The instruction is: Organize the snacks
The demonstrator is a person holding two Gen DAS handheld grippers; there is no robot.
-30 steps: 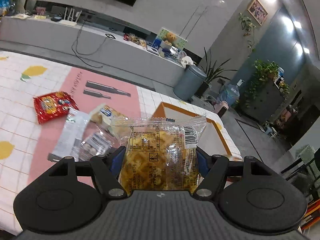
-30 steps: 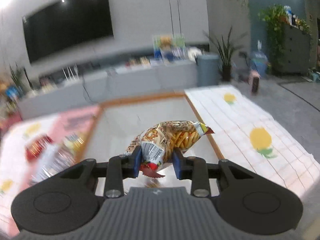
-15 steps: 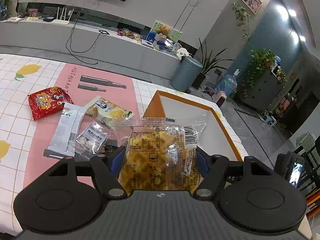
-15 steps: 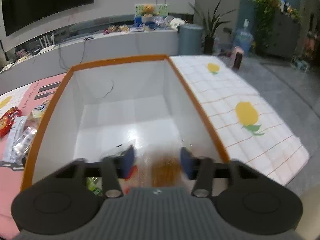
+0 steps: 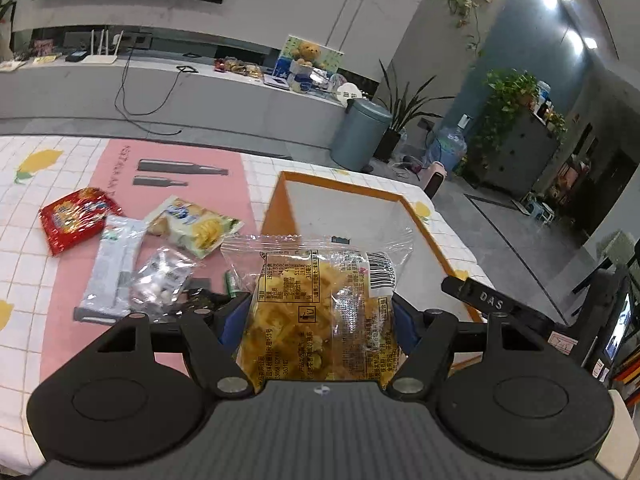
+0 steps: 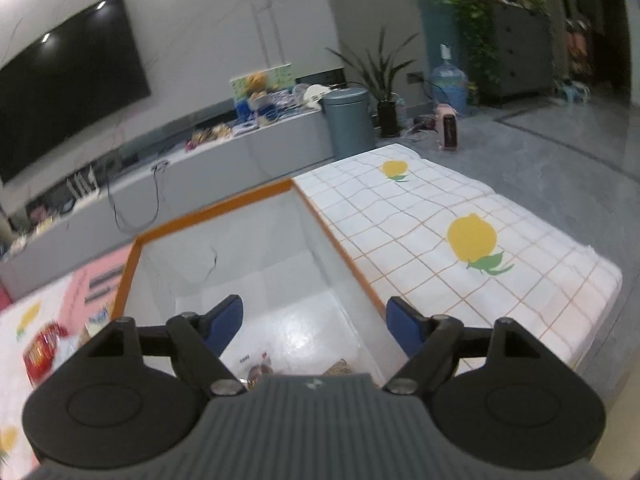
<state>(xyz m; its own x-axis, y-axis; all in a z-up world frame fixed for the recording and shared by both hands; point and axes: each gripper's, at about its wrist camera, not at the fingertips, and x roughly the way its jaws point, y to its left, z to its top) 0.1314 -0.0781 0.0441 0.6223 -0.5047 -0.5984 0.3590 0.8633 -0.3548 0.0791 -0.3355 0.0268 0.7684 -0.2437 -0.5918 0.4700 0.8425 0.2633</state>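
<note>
My left gripper (image 5: 320,312) is shut on a clear packet of yellow snacks (image 5: 324,308), held above the table just left of the orange-rimmed white box (image 5: 344,184). On the pink mat lie a red packet (image 5: 74,218), a white stick pack (image 5: 114,268), a yellow-and-white biscuit pack (image 5: 192,228) and a small clear packet (image 5: 160,280). My right gripper (image 6: 316,326) hangs over the box (image 6: 224,208), its jaws opening with nothing between them. Snack packets (image 6: 260,370) lie on the box floor, partly hidden by the gripper body.
The table wears a white checked cloth with lemon prints (image 6: 472,240). A grey bin (image 5: 360,134), potted plants and a long grey bench (image 5: 160,84) stand beyond the far edge. The other gripper's black arm (image 5: 480,300) shows at the right of the left wrist view.
My right gripper let go of the orange snack bag, which dropped into the box, and its jaws spread wide. My left gripper, still holding the yellow packet, shifted toward the box.
</note>
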